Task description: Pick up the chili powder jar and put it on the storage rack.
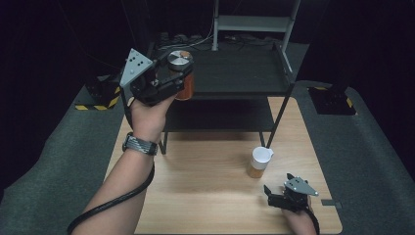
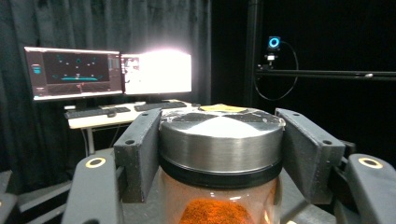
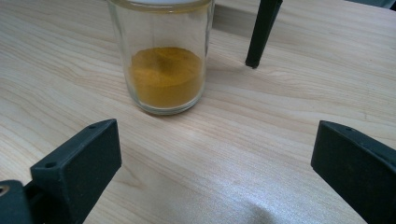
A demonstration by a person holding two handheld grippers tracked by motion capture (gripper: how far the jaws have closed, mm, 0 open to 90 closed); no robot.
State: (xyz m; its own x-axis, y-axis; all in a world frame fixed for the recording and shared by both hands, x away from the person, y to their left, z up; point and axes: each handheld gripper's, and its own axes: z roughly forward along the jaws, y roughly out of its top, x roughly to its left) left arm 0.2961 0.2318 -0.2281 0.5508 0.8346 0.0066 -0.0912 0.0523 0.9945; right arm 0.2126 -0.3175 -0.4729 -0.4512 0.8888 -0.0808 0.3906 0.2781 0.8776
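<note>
Pale wooden table (image 1: pixel 205 196) in a dark room; left gripper (image 1: pixel 169 81) clamps the metal-lidded glass jar of orange powder (image 1: pixel 182 73); right gripper (image 3: pixel 210 163) gapes before a yellow-powder glass jar (image 3: pixel 163 65).

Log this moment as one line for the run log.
left gripper: shut on spice jar, lifted by shelf | right gripper: open, near yellow jar on table

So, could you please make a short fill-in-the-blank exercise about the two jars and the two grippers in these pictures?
1. The left gripper has its jaws shut on the jar with the ____ lid.
2. The jar of yellow powder stands on the ____ table.
3. The jaws of the right gripper stand ____, with nothing between them.
4. The jar in the left gripper holds ____ powder.

Missing words: metal; wooden; open; orange
</note>
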